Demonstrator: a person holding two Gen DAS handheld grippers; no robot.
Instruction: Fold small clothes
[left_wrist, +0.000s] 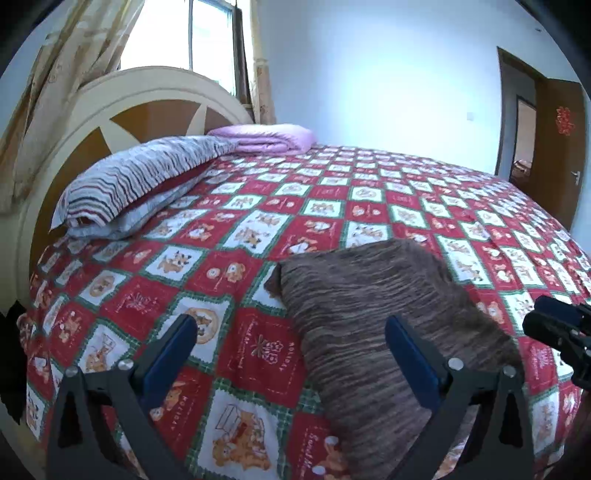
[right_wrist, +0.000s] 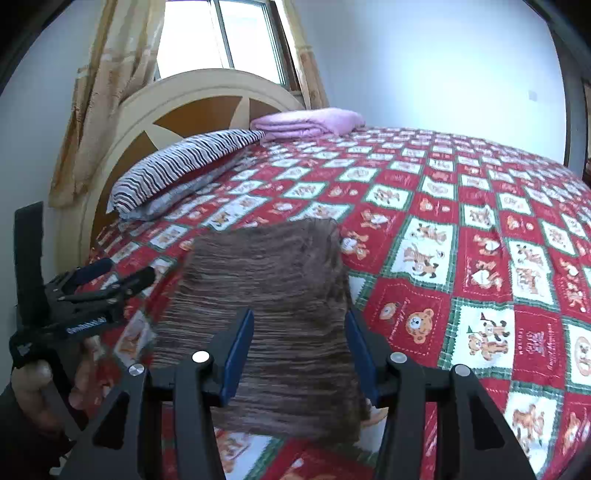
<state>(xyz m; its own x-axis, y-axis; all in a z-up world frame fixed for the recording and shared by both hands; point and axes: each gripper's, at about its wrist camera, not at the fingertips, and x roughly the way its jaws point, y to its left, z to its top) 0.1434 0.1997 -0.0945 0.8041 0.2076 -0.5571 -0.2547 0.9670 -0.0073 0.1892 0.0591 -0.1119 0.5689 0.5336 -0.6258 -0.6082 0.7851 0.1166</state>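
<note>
Left gripper and right gripper both gape, empty.

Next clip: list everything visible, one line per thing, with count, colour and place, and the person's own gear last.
garment: 1, brown streaked, flat on the bedspread near the cameras
bedspread: 1, red and green bear check, covers the bed
pillow: 1, striped grey, by the headboard
blanket: 1, lilac, folded, far corner
headboard: 1, cream and brown
curtains: beige, at the window
door: 1, brown, open
left gripper: open
right gripper: open, above the garment
</note>
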